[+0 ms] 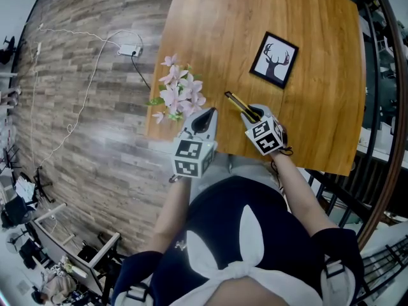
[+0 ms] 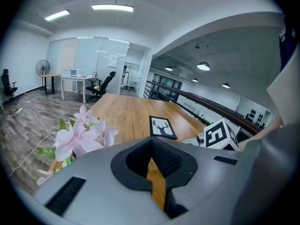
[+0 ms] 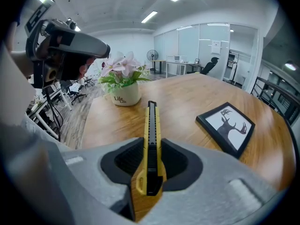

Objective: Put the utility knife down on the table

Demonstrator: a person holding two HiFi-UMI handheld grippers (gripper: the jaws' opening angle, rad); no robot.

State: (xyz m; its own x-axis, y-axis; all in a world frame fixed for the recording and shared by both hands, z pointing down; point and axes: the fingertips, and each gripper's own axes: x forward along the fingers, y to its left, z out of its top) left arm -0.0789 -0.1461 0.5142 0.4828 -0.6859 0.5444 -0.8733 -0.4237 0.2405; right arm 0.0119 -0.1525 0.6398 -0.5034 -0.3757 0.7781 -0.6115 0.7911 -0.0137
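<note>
The utility knife [image 1: 240, 104] is yellow with a black slider. It points away from me over the wooden table [image 1: 217, 24]. My right gripper [image 1: 255, 115] is shut on its rear half. In the right gripper view the knife [image 3: 151, 139] sticks out forward from between the jaws of the right gripper [image 3: 150, 168], and its tip hangs low over the wood. Whether it touches the table I cannot tell. My left gripper [image 1: 205, 118] hovers near the table's front edge beside the flowers, its jaws together with nothing in them. In its own view the left gripper [image 2: 152, 161] shows only a thin slit.
A white pot of pink flowers [image 1: 177, 94] stands at the table's left edge, close to the left gripper. A black-framed deer picture [image 1: 274, 59] lies further back on the right. A power strip [image 1: 129, 50] with cables lies on the floor to the left. A railing [image 1: 382, 107] runs along the right.
</note>
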